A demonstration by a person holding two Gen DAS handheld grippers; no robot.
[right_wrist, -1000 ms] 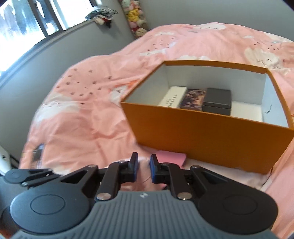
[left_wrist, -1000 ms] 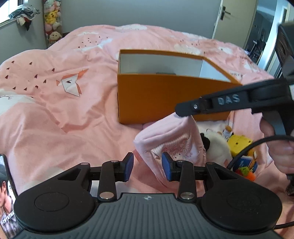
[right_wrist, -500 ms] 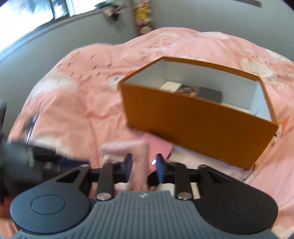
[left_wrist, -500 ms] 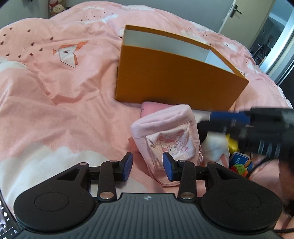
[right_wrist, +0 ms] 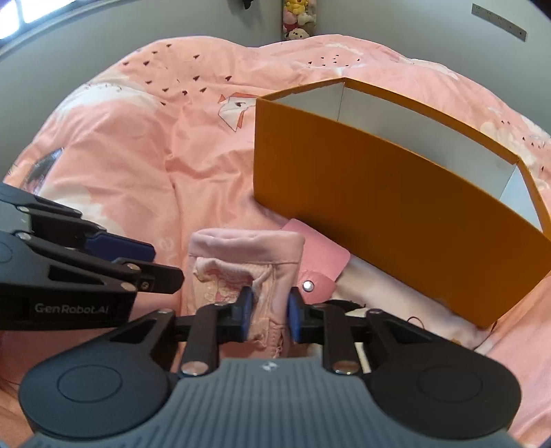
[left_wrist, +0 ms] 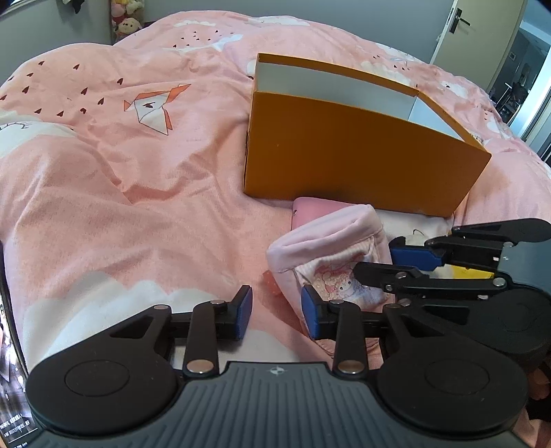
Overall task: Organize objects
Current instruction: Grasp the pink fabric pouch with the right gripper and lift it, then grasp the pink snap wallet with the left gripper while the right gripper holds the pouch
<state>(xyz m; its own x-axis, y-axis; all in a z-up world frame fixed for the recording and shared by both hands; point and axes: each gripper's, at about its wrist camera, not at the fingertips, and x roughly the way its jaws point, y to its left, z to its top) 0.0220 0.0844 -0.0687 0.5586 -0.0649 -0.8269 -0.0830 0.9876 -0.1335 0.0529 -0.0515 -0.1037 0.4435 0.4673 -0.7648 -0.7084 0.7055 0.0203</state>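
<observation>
A soft pink pouch (left_wrist: 327,255) with a cartoon print stands on the pink bedspread in front of an open orange box (left_wrist: 351,151). In the right wrist view my right gripper (right_wrist: 270,315) has its blue pads on either side of the pouch (right_wrist: 248,265), closed on its side. My left gripper (left_wrist: 277,312) is open and empty, just left of the pouch, with its right pad near the fabric. The right gripper also shows in the left wrist view (left_wrist: 389,262) at the pouch's right side. The box's inside is hidden from both views.
A flat pink wallet with a snap (right_wrist: 316,258) lies under the pouch against the orange box (right_wrist: 396,203). A white cloth (right_wrist: 389,303) and a yellow toy (left_wrist: 471,274) lie to the right. Stuffed toys (right_wrist: 298,20) stand by the far wall.
My right gripper came down from above the box to the pouch and closed on its side. My left gripper drew back slightly and stays open.
</observation>
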